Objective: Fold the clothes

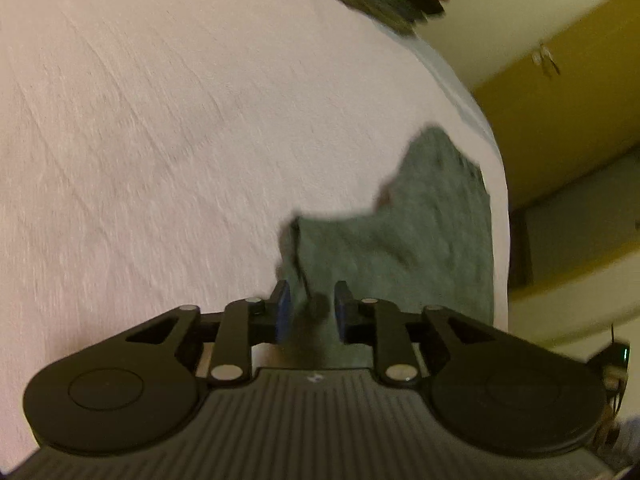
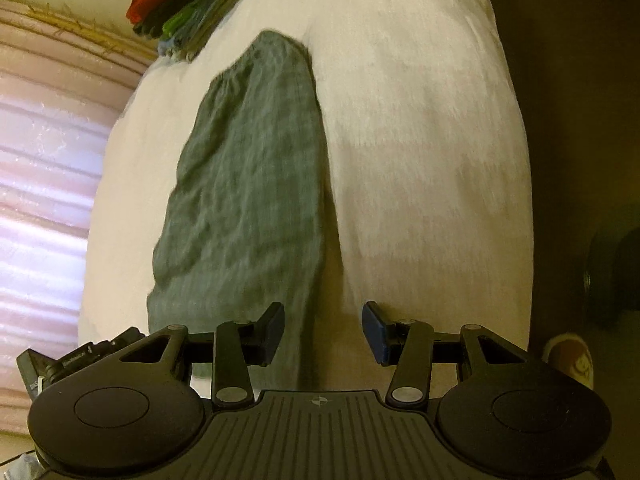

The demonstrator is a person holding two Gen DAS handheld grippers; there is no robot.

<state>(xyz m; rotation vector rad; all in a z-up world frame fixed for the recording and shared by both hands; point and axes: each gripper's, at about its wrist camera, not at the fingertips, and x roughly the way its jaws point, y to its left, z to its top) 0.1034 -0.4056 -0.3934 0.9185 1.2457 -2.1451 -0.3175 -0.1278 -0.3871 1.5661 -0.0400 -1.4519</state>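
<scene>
Jaws, left: left gripper (image 1: 309, 312) has its 2 blue pads a little apart, with a dark fold of the cloth (image 1: 400, 240) running between them; blur keeps me from telling whether they pinch it.
Jaws, right: right gripper (image 2: 323, 330) has its pads wide apart, holding nothing; the left pad overlaps the cloth's near end, the right one sits over bare sheet.
Gripper build: matte black plastic, 2 round discs on each side, flat link arms with silver pivots, a ribbed grey body.
Cloth: grey-green, soft, crinkled weave with faint checks. In the right view it is a long strip (image 2: 248, 184), rounded at the far end, lying lengthwise on the bed toward the gripper. In the left view it has an uneven outline with a raised peak, near the bed's right edge.
Bed: covered with a white sheet (image 1: 160, 120), finely textured, streaked by motion blur, its edge curved.
Stack: folded clothes (image 2: 188, 12) at the far end of the bed, thin layers of red, black, green, blue and tan, well apart from the cloth.
Wall: pale, beside the bed in the left view.
</scene>
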